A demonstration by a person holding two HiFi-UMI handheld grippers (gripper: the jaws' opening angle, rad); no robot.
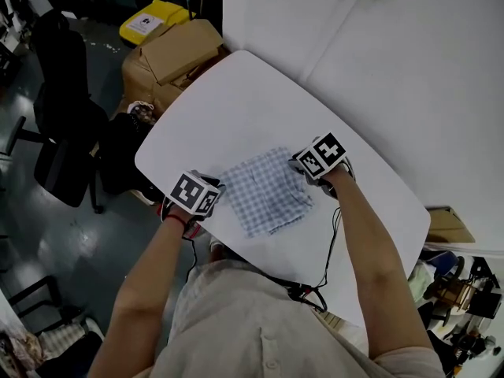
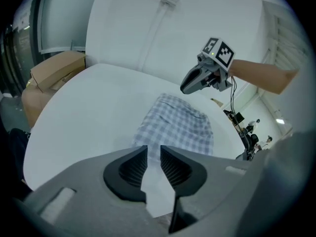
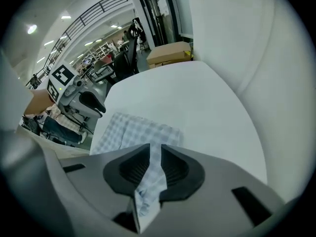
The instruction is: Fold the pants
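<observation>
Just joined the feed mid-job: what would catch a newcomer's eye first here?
The checked pants, already folded into a compact rectangle, lie in the middle of the white table. A gripper sits at each side of them. The left gripper has its jaws slightly apart over bare table just short of the pants' left edge, and the right gripper has its jaws slightly apart with checked cloth showing in the gap.

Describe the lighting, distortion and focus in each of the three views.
Head view: dim overall with dark surroundings; the white table is the brightest area, and the checks on the pants stay readable. Left gripper view: strong fisheye bend, black rim, near foreground slightly soft. Right gripper view: same fisheye, ceiling lamps glare at upper left, background hazy.
</observation>
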